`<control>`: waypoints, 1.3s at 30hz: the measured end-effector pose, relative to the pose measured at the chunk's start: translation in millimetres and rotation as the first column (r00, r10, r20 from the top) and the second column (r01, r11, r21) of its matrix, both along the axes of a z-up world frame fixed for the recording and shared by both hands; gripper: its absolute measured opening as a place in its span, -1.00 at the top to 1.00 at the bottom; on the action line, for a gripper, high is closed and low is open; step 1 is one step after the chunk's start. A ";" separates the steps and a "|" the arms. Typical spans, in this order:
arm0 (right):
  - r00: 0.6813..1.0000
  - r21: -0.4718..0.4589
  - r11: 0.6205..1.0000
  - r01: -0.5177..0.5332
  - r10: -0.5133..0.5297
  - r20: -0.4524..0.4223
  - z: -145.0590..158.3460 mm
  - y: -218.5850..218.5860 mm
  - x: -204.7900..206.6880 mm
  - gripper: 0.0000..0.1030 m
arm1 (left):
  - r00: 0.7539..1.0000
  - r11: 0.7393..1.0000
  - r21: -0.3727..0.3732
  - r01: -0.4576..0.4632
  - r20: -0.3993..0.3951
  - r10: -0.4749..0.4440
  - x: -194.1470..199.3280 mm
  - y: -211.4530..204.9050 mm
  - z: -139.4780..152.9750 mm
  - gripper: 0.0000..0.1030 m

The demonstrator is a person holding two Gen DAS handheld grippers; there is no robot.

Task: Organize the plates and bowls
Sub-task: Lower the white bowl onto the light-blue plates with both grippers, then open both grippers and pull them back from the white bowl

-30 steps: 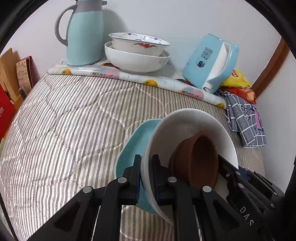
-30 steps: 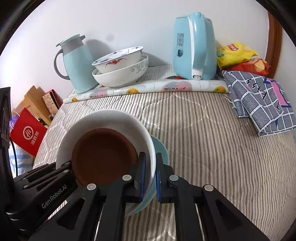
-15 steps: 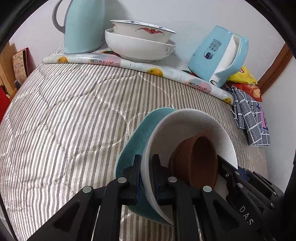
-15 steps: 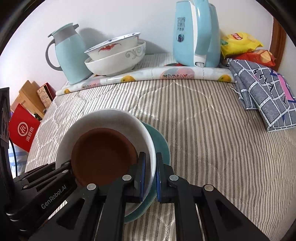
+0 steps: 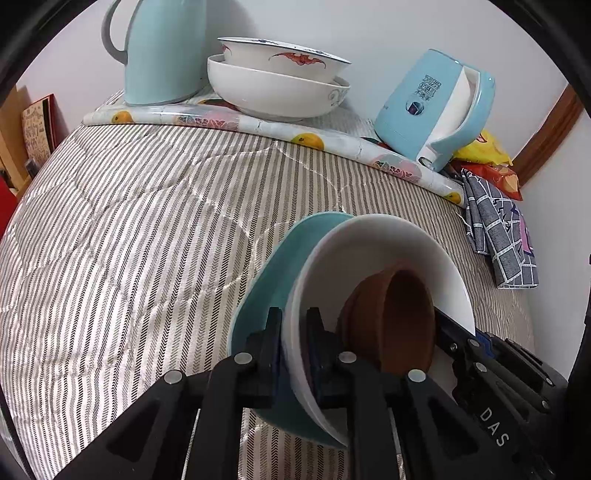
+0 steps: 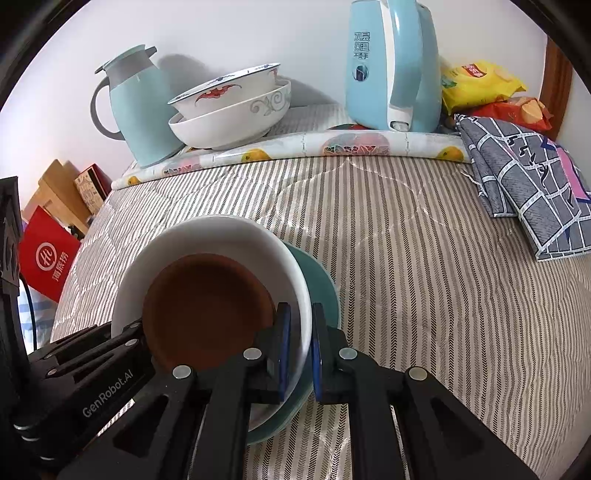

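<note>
Two hand-held grippers, left (image 5: 293, 343) and right (image 6: 299, 343), clamp opposite rims of the white bowl (image 6: 221, 232); the left's jaws have just been opening slightly, rim between them. Inside it sits the brown bowl (image 6: 207, 302), under it the teal plate (image 6: 321, 291), just above the striped bed (image 6: 406, 277). I judge the stack is being carried; next it needs level travel. Beyond the white bowl the bed lies free up to the stacked bowls (image 5: 277, 88) and blue kettle (image 5: 432, 107).

Striped quilted bed (image 5: 129, 229), white wall (image 5: 388, 33)
</note>
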State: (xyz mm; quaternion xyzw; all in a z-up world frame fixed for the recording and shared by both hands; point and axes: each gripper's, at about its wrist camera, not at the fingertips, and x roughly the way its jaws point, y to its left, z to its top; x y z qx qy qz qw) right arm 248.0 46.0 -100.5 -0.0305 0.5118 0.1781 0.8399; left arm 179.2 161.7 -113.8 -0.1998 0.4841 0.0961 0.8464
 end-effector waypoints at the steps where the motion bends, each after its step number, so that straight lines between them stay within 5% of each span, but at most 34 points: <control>1: 1.000 -0.001 1.000 -0.003 0.003 -0.001 0.0 -0.1 0.0 0.80 | 1.000 1.000 -0.004 -0.002 -0.001 0.002 0.0 0.2 -0.1 0.70; 12: 1.000 0.006 1.000 0.006 -0.007 0.014 9.8 -7.8 -2.6 0.76 | 1.000 1.000 0.030 -0.003 -0.009 0.004 -3.0 -2.8 4.5 0.63; 20: 1.000 0.010 1.000 -0.001 0.001 0.012 13.7 -10.4 -7.6 0.75 | 1.000 0.999 0.033 -0.010 0.015 0.009 -10.9 -2.0 17.1 0.33; 34: 0.996 0.007 1.000 0.010 -0.010 0.084 54.6 -40.6 -43.5 0.10 | 0.997 0.993 0.117 -0.019 0.083 0.010 -45.9 -25.1 59.0 -0.15; 39: 0.992 -0.006 0.999 0.034 -0.033 0.119 71.5 -57.0 -62.6 0.03 | 0.993 0.989 0.145 0.024 0.114 -0.040 -62.9 -48.6 76.4 -0.24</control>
